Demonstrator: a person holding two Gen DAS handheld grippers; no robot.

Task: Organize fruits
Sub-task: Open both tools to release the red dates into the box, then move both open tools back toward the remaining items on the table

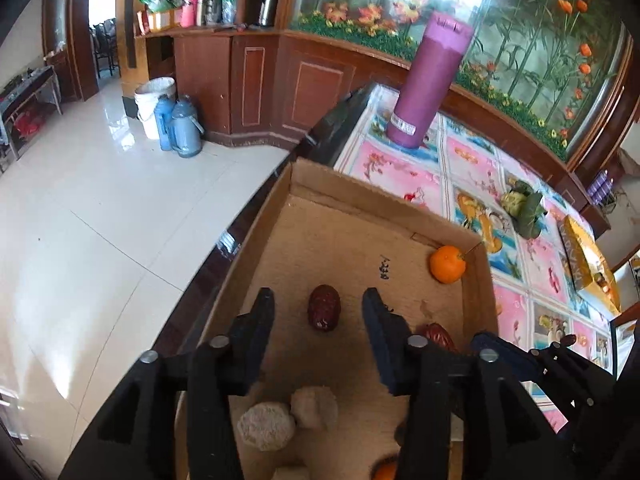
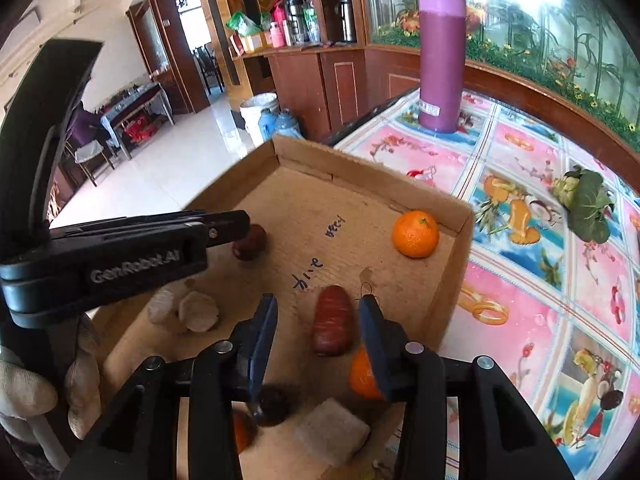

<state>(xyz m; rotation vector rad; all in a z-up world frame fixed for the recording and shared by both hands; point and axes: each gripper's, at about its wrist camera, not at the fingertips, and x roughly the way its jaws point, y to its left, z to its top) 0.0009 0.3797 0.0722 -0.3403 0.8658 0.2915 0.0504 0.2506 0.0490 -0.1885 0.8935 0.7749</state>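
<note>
A shallow cardboard box (image 1: 352,196) holds the fruit. My left gripper (image 1: 319,312) stands open over its floor, and a dark red date (image 1: 324,307) lies between the fingers untouched. My right gripper (image 2: 319,304) is open too, with a second red date (image 2: 333,320) lying loose between its pads. One orange (image 2: 415,234) rests in the box's far right corner, seen also as the orange (image 1: 447,264) in the left wrist view. Another orange (image 2: 362,376) is half hidden behind my right finger. The left gripper (image 2: 236,228) shows side-on in the right wrist view.
Beige lumps (image 1: 266,426) and a beige block (image 2: 332,436) lie in the near part of the box. On the flowered tablecloth (image 2: 520,280) stand a tall purple cylinder (image 2: 440,56), a leafy green vegetable (image 2: 586,200) and a gold box (image 1: 584,256). A gloved hand (image 2: 28,392) holds the left gripper.
</note>
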